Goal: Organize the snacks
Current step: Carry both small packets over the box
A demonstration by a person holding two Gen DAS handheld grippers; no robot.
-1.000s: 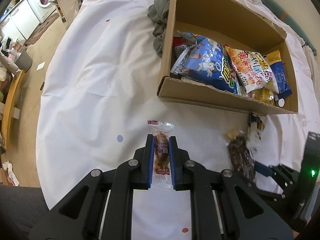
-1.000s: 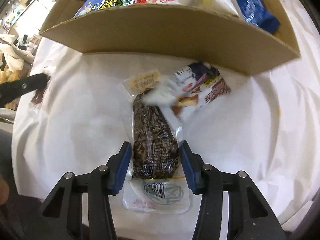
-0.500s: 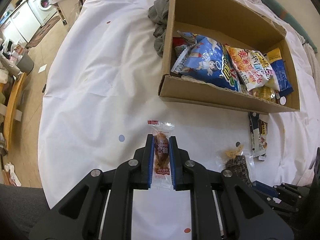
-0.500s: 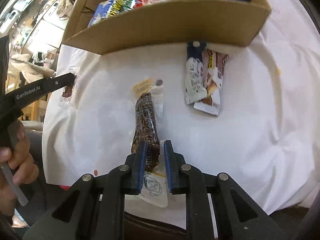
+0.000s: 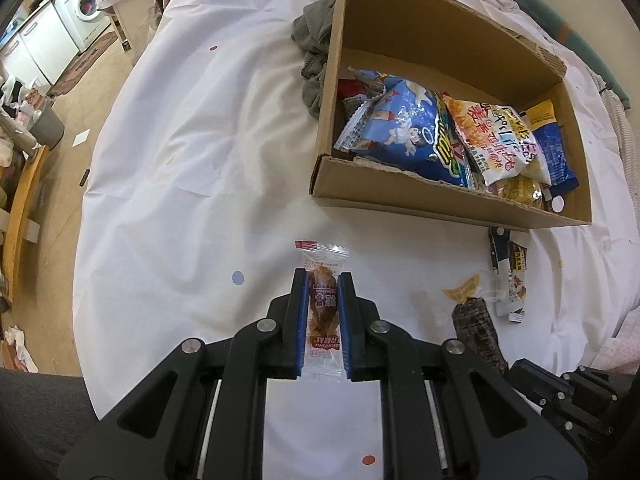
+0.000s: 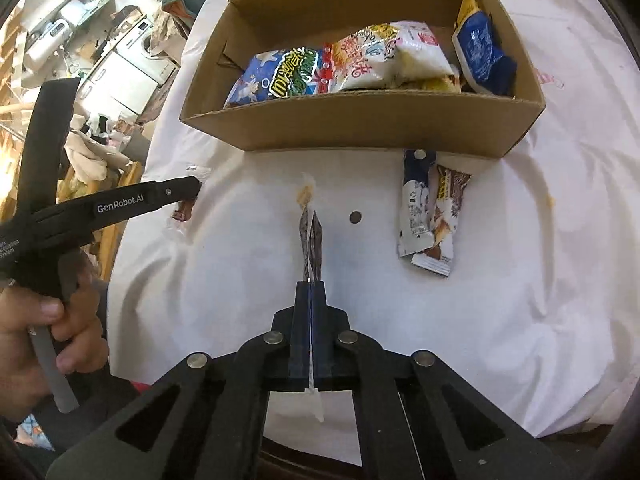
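Note:
My left gripper [image 5: 322, 280] is shut on a small clear-wrapped brown snack [image 5: 323, 308], held just above the white tablecloth [image 5: 180, 160]. My right gripper [image 6: 310, 286] is shut on the wrapper of a dark brown snack packet [image 6: 312, 236], which hangs edge-on, lifted off the cloth. That packet [image 5: 476, 328] also shows in the left wrist view at the lower right. An open cardboard box [image 6: 360, 128] beyond both grippers holds several snack bags. The box [image 5: 440, 204] lies to the upper right in the left wrist view.
Two flat snack packets [image 6: 428, 216] lie on the cloth just in front of the box. A grey rag [image 5: 312, 52] sits against the box's left side. The table edge drops to the floor on the left. A person's hand [image 6: 48, 320] grips the left tool.
My right gripper's jaws closed on the dark packet and raised it off the cloth, so it now hangs edge-on, farther from the box. The left gripper and its snack stayed put.

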